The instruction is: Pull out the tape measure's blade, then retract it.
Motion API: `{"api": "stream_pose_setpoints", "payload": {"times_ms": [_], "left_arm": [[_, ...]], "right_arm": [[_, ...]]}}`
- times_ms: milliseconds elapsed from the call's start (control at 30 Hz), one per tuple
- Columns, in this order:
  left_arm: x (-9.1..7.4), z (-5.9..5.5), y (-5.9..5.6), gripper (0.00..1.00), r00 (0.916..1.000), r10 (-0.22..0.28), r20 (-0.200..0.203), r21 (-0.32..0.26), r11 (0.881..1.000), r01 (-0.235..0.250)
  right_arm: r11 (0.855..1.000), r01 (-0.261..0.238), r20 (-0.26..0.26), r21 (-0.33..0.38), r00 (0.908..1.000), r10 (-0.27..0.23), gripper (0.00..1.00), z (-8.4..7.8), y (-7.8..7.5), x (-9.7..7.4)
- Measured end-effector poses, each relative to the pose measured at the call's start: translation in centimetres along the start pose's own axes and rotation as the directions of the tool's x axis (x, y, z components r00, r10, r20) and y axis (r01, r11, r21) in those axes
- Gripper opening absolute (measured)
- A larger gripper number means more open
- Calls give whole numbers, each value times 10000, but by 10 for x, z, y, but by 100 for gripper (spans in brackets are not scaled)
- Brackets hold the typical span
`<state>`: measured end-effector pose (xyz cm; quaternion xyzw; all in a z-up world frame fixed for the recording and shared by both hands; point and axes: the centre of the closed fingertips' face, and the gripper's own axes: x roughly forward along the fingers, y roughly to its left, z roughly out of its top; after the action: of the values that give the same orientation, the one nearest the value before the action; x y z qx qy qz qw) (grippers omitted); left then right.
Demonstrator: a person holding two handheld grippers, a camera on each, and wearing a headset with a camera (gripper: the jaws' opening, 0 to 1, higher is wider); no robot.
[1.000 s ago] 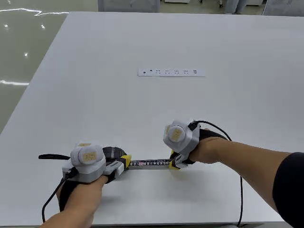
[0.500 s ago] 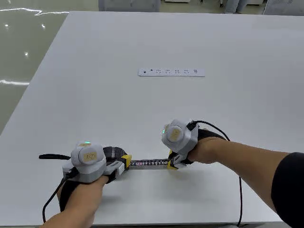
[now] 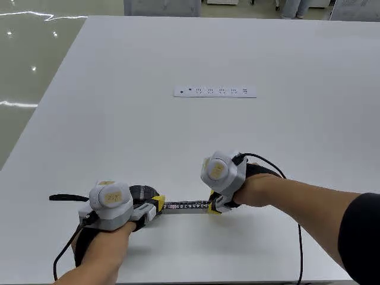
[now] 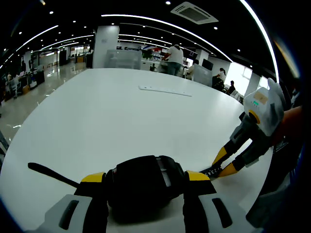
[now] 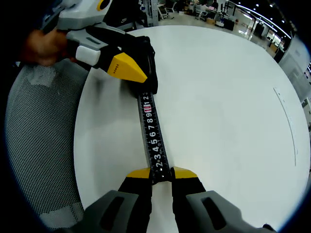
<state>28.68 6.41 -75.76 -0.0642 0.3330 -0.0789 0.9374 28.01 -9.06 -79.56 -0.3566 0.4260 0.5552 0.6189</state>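
The black tape measure case lies on the white table near its front edge, and my left gripper is shut on it. In the left gripper view the case sits between the yellow-tipped jaws of the left gripper. A short length of blade runs right from the case. My right gripper is shut on the blade's end. Through the right gripper view the numbered blade leads from the right gripper back to the case.
A white power strip lies flat at mid-table. The case's black strap trails left. A cable hangs from the right gripper over the table's front edge. A grey mesh chair stands beside the table.
My right gripper has moved a little left toward the case, so the exposed blade is slightly shorter. The left gripper and case stay put.
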Motion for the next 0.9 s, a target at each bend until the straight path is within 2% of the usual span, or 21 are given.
{"api": "stream_pose_setpoints", "payload": {"times_ms": [900], "left_arm": [[1,0,0,58,10000,-17,8,-42,10000,17]], "right_arm": [[10000,22,71,44,10000,-22,10,8,2,4]]}}
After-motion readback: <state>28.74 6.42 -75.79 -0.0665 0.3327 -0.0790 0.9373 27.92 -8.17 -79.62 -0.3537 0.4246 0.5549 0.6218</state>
